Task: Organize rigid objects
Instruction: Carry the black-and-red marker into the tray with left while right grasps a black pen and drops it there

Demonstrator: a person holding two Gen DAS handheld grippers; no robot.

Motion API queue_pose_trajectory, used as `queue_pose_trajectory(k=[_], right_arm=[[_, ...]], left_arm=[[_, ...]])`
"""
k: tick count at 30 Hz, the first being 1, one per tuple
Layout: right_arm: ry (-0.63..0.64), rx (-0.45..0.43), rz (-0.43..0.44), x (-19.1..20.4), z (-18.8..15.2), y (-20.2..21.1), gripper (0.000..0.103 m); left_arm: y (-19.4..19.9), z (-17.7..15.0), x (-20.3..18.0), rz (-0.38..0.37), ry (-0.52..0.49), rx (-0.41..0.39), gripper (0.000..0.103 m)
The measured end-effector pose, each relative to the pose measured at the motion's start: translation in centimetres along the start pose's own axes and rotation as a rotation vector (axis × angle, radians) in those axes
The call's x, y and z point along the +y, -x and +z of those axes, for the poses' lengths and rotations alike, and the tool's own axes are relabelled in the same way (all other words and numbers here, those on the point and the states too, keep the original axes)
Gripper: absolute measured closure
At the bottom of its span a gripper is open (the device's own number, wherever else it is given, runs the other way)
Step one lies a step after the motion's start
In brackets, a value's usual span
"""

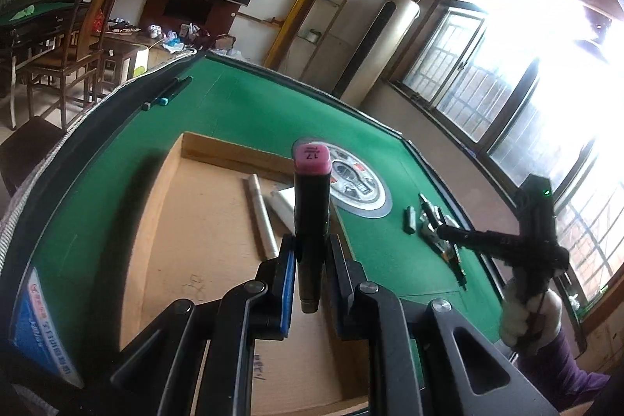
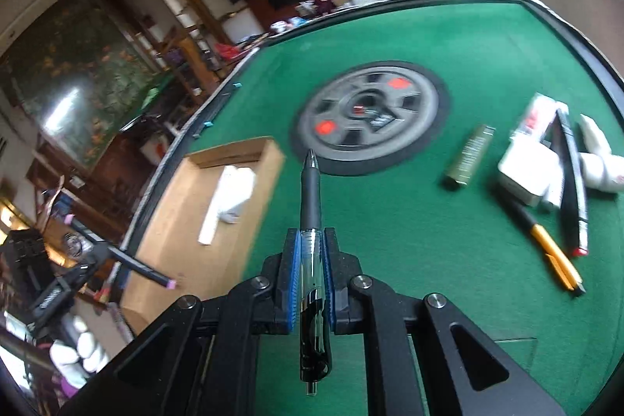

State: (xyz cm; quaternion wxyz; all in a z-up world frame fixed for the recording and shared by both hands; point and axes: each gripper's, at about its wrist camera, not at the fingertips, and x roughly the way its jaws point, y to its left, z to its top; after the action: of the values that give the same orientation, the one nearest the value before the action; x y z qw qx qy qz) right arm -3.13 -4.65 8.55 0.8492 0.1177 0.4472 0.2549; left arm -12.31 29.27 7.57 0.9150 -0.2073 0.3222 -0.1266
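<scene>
My left gripper (image 1: 310, 244) is shut on a black marker with a pink cap (image 1: 311, 197), held above the open cardboard box (image 1: 202, 221). It shows at the left edge of the right wrist view (image 2: 148, 269). My right gripper (image 2: 312, 240) is shut on a black click pen (image 2: 311, 221), held above the green felt near the box's right wall (image 2: 269, 182). The box holds a silvery tube (image 1: 259, 221) and a white object (image 1: 282, 203). On the felt to the right lie an olive tube (image 2: 470, 156), a white box (image 2: 526, 178), an orange pen (image 2: 546, 246) and a black pen (image 2: 571, 182).
The green table (image 2: 429, 38) has a round grey centre panel (image 2: 370, 121) and a raised black rim. Two markers (image 1: 165, 92) lie on the far left rim. Chairs and a second table stand beyond the left edge; windows are on the right.
</scene>
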Motion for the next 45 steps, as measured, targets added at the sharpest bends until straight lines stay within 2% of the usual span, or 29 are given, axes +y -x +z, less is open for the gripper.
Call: queue_pose_trajectory(k=[4,6,15,18,22,27,29,30,31,33,34,39,41,45], right_arm=[[0.015,0.056,0.089,3.6,1.3,-2.8,0.092],[0.031,0.081,0.105,5.4,1.9,-4.6,0.092],[0.009,0.214,0.178,11.3,3.1,-12.7,0.092],[-0.005,0.247,0.184,12.4,3.6,-15.2,0.092],[0.004,0.262,0.148,13.3,4.0,-17.7,0.092],[0.005,0.275,0.101,13.5,4.1,-19.6,0.092],[-0.011,0.288,0.110,13.3,4.1,-20.2,0.092],[-0.022,0.284,0.116,13.2,4.2,-20.4,0.092],[-0.027,0.286,0.115,13.2,4.3,-20.5,0.092],[-0.041,0.296,0.116,13.3,4.3,-21.1,0.092],[-0.050,0.296,0.121,13.3,4.4,-21.2,0.092],[-0.132,0.318,0.189,12.9,4.3,-22.0,0.090],[-0.130,0.308,0.196,13.0,4.5,-21.9,0.090],[-0.116,0.274,0.181,13.0,4.9,-20.6,0.084]], left_arm=[[-2.6,1.3,2.3,0.051,0.006,0.097,0.088],[-4.1,1.8,3.3,0.074,0.019,0.127,0.088],[-8.0,4.8,6.8,0.083,0.090,0.175,0.088],[-9.5,5.4,7.8,0.087,0.118,0.196,0.088],[-10.5,5.5,8.4,0.095,0.141,0.209,0.088],[-9.2,5.1,7.8,0.103,0.130,0.173,0.088],[-8.3,5.0,7.6,0.106,0.136,0.156,0.087],[-7.8,4.9,7.6,0.103,0.145,0.143,0.082],[-7.2,4.8,7.6,0.103,0.159,0.130,0.071],[-6.1,4.6,7.7,0.104,0.178,0.103,0.056],[-5.6,4.5,7.7,0.104,0.187,0.088,0.051],[-4.2,3.5,7.7,0.098,0.213,0.077,0.046],[-3.9,3.2,7.7,0.108,0.217,0.075,0.044],[-3.7,2.7,7.8,0.110,0.232,0.072,0.040]])
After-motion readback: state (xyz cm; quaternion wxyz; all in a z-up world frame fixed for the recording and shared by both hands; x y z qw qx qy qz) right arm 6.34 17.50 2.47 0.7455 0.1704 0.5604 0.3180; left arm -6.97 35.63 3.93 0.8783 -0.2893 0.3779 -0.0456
